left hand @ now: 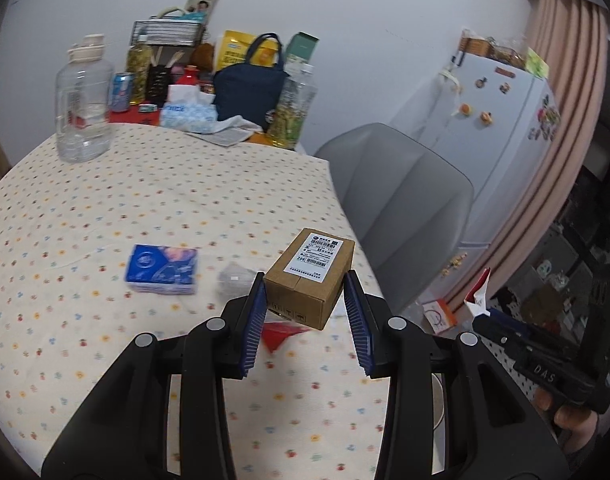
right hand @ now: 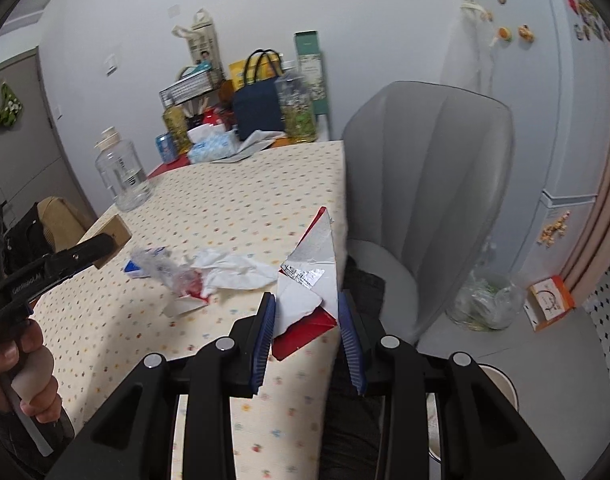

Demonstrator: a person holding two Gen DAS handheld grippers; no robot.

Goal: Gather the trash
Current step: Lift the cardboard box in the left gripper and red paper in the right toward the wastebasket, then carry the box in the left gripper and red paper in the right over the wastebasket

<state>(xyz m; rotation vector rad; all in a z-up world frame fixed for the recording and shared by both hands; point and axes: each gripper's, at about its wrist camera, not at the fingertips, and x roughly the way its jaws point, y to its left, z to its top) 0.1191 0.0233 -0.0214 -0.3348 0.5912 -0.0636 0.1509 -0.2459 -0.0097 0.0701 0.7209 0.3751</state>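
My left gripper (left hand: 307, 292) is shut on a small brown cardboard box (left hand: 309, 276) with a white label and holds it above the table. My right gripper (right hand: 307, 312) is shut on a torn red-and-white carton (right hand: 309, 280) over the table's right edge. The right gripper also shows in the left wrist view (left hand: 481, 308), holding that carton (left hand: 479, 292). On the spotted tablecloth (right hand: 233, 208) lie crumpled white tissue (right hand: 237, 268), clear plastic wrap (right hand: 161, 268) and a red-and-white scrap (right hand: 189, 296). A blue tissue pack (left hand: 161, 268) and a grey wad (left hand: 235, 278) lie near the box.
A grey chair (right hand: 425, 184) stands right of the table. A clear water jug (left hand: 83, 100), dark blue bag (left hand: 249, 88), bottles and a tissue box crowd the table's far end. A white fridge (left hand: 501, 140), plastic bag (right hand: 485, 300) and orange box (right hand: 551, 300) are at the right.
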